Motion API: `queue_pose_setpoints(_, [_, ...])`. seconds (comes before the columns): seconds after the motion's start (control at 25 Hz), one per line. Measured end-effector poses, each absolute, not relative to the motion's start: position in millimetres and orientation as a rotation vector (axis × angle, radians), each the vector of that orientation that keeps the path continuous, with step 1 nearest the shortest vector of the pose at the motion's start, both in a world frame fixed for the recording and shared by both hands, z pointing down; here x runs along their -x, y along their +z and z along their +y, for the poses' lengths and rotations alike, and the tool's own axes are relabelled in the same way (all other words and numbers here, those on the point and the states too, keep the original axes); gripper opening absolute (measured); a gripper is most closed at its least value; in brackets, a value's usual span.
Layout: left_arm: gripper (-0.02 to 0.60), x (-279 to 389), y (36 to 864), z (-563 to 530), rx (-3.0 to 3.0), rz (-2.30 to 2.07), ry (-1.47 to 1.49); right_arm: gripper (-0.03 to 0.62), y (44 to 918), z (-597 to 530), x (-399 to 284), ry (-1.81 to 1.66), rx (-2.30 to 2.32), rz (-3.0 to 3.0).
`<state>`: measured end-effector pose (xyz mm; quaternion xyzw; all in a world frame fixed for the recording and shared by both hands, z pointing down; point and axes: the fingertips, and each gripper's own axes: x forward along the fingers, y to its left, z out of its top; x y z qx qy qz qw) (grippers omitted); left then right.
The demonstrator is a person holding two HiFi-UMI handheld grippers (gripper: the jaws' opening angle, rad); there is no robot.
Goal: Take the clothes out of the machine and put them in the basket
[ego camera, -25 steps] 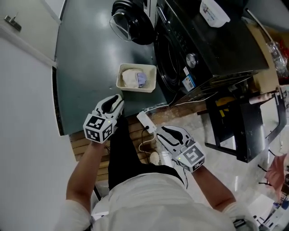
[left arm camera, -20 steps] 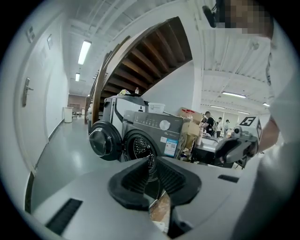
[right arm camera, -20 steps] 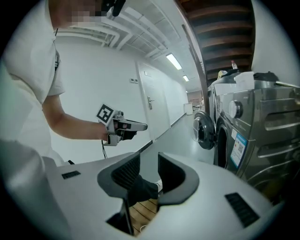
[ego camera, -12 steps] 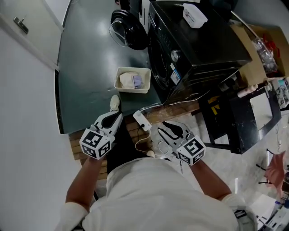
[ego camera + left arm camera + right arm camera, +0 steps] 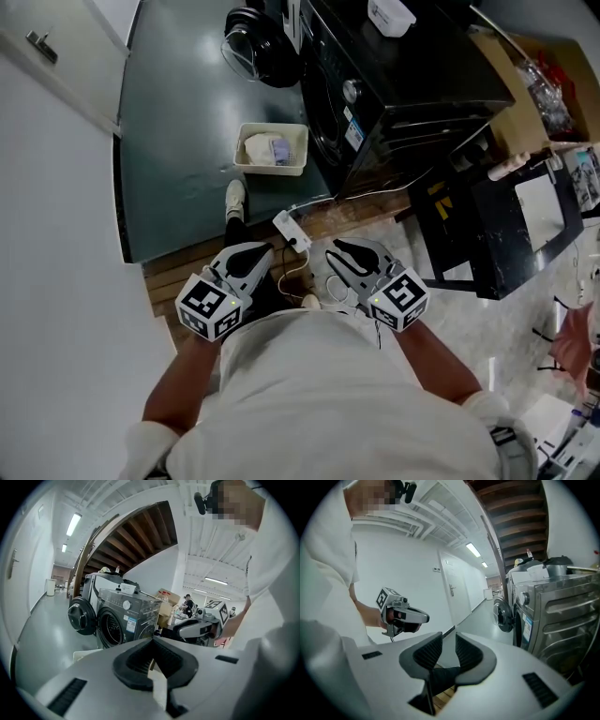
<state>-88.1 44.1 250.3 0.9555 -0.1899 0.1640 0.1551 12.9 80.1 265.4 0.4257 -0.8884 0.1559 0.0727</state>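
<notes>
The dark front-loading washing machine (image 5: pixel 375 75) stands at the top of the head view with its round door (image 5: pixel 253 42) swung open. In front of it, on the dark green floor, sits the cream basket (image 5: pixel 296 150) holding pale clothes (image 5: pixel 264 148). My left gripper (image 5: pixel 255 253) is held close to my body, well short of the basket, shut with nothing in it; its pads (image 5: pixel 152 644) meet. Beside it, my right gripper (image 5: pixel 343 251) is open and empty; its jaws (image 5: pixel 449 644) have just been closing, with a gap left between them. The machine (image 5: pixel 126 616) shows ahead in the left gripper view.
A white power strip (image 5: pixel 291 231) with a cable lies on wooden boards (image 5: pixel 173 286) just ahead of the grippers. My shoe (image 5: pixel 234 199) is near the basket. A black metal stand (image 5: pixel 469 234) and a cardboard box (image 5: pixel 553 66) are at the right; a white wall (image 5: pixel 47 187) at the left.
Both grippers have drawn back from the basket toward my body. I have stepped back, so the basket and machine now lie farther up the head view.
</notes>
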Motion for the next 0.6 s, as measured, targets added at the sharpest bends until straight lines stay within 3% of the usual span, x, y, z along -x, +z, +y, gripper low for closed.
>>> queue_pose_setpoints(0.6, [-0.002, 74.6, 245.2, 64.4, -2.736, -0.493, 0.478, 0.035, 262.2, 97.9, -4.9, 0.453, -1.270, -2.672])
